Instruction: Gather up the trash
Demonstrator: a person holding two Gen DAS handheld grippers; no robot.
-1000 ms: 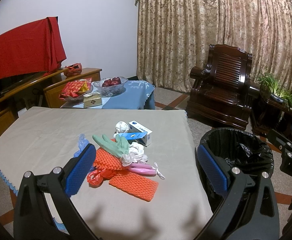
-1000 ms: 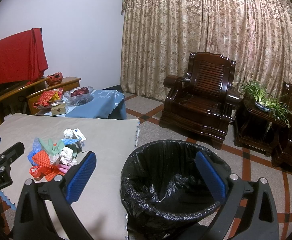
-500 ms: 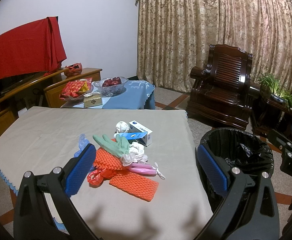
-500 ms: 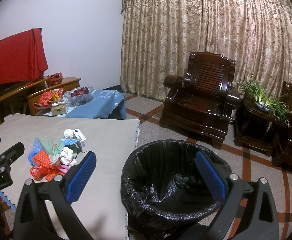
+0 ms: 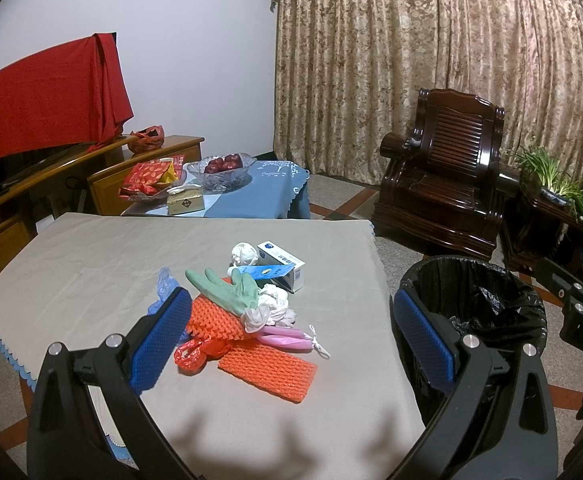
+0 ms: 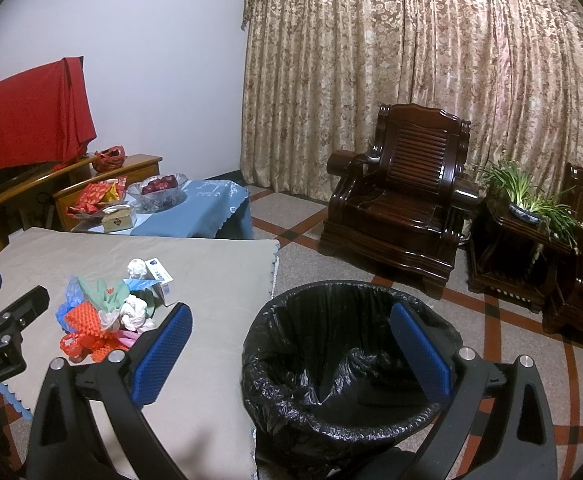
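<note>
A pile of trash lies on the grey-clothed table [image 5: 91, 272]: orange foam netting [image 5: 269, 372], a green glove [image 5: 227, 290], crumpled white tissue [image 5: 271, 304], a pink wrapper [image 5: 287, 336], a red plastic bag [image 5: 191, 354], a blue bag [image 5: 165, 286] and a small white-blue box [image 5: 281, 262]. The pile also shows in the right wrist view [image 6: 111, 312]. A bin lined with a black bag [image 6: 347, 360] stands on the floor right of the table. My left gripper [image 5: 291, 340] is open and empty above the table's near edge. My right gripper [image 6: 291, 352] is open and empty above the bin.
A blue-clothed side table [image 5: 251, 196] behind holds a glass fruit bowl [image 5: 221, 170], a tissue box and red packets. A dark wooden armchair [image 6: 403, 192] and a plant stand [image 6: 531, 240] stand by the curtain. A red cloth [image 5: 39, 88] covers a TV at left.
</note>
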